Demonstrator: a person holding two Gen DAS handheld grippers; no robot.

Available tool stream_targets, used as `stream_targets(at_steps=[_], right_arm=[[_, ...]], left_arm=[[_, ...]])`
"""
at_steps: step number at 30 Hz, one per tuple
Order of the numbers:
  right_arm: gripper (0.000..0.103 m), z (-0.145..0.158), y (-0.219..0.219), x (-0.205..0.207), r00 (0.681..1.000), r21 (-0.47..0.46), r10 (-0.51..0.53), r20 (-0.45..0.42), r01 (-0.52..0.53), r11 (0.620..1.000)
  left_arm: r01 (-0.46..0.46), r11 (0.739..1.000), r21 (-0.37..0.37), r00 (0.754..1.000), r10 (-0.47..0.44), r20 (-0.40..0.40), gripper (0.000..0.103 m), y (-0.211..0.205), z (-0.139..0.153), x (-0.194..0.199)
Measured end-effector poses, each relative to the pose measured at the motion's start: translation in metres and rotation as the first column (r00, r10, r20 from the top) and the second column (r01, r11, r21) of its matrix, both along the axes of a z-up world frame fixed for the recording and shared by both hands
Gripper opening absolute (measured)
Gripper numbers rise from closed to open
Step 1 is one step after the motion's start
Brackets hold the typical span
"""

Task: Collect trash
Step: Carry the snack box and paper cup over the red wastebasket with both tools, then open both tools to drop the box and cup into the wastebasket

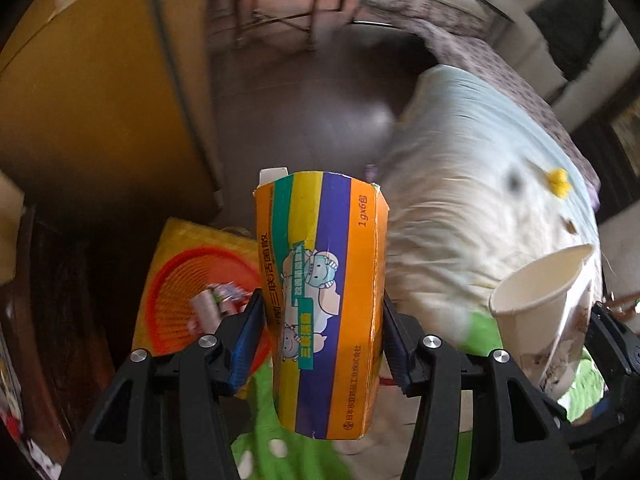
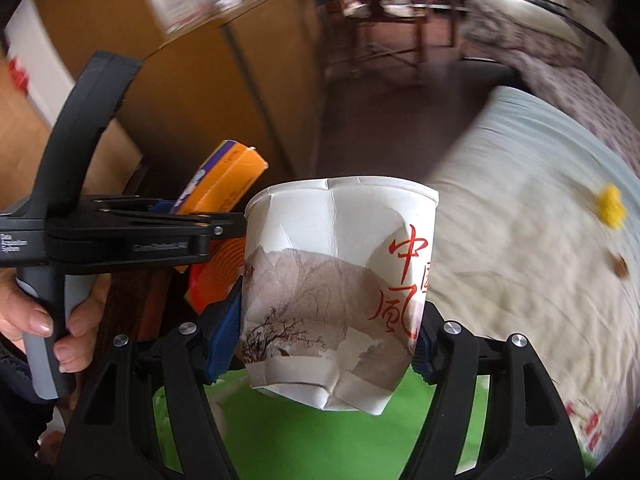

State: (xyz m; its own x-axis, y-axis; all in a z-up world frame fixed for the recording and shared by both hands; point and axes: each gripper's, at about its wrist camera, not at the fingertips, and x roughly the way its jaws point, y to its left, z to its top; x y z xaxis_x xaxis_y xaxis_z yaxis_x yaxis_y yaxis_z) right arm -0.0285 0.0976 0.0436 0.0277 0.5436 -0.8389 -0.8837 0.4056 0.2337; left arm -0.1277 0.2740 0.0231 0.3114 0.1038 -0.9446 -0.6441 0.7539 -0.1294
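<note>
- Your left gripper point(image 1: 322, 344) is clamped on a striped orange carton point(image 1: 324, 300), its blue pads pressed against both narrow sides, the open torn end pointing away from you.
- Your right gripper point(image 2: 328, 340) squeezes a crumpled paper cup point(image 2: 336, 288) printed with a mountain scene and red characters, rim away from you.
- Your left hand point(image 2: 48, 320) wraps the grey handle, just left of the cup.
- Beyond and left of the carton sits an orange basket point(image 1: 192, 280) on something yellow; blurred items lie in it, possibly wrappers.
- Right of both grippers spreads a pale quilt point(image 1: 480, 208) with a small yellow scrap point(image 1: 558, 182) on it.
- Beneath the jaws lies green fabric point(image 2: 320, 440).
</note>
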Motion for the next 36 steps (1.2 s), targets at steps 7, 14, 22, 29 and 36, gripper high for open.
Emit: stream_targets(at_steps=[7, 14, 22, 29, 36], right_arm=[[0.068, -0.022, 0.063, -0.042, 0.991, -0.062, 0.125, -0.048, -0.128, 0.990], [0.068, -0.053, 0.114, -0.074, 0.977, -0.144, 0.192, -0.091, -0.204, 0.968], [0.070, -0.092, 0.154, -0.082, 0.962, -0.214, 0.212, -0.172, -0.247, 0.945], [0.078, -0.108, 0.169, -0.073, 0.952, -0.222, 0.141, -0.273, -0.205, 0.953], [0.078, -0.107, 0.158, -0.065, 0.961, -0.210, 0.129, -0.243, -0.182, 0.961]], left_arm=[[-0.137, 0.989, -0.047, 0.989, 0.134, -0.055, 0.055, 0.054, -0.038, -0.049], [-0.270, 0.958, -0.092, 0.959, 0.260, -0.108, 0.055, 0.101, -0.080, -0.087], [-0.372, 0.918, -0.139, 0.926, 0.355, -0.132, 0.060, 0.133, -0.106, -0.118], [-0.441, 0.879, -0.180, 0.896, 0.420, -0.144, 0.074, 0.148, -0.122, -0.128], [-0.440, 0.877, -0.192, 0.896, 0.416, -0.154, 0.074, 0.144, -0.125, -0.127]])
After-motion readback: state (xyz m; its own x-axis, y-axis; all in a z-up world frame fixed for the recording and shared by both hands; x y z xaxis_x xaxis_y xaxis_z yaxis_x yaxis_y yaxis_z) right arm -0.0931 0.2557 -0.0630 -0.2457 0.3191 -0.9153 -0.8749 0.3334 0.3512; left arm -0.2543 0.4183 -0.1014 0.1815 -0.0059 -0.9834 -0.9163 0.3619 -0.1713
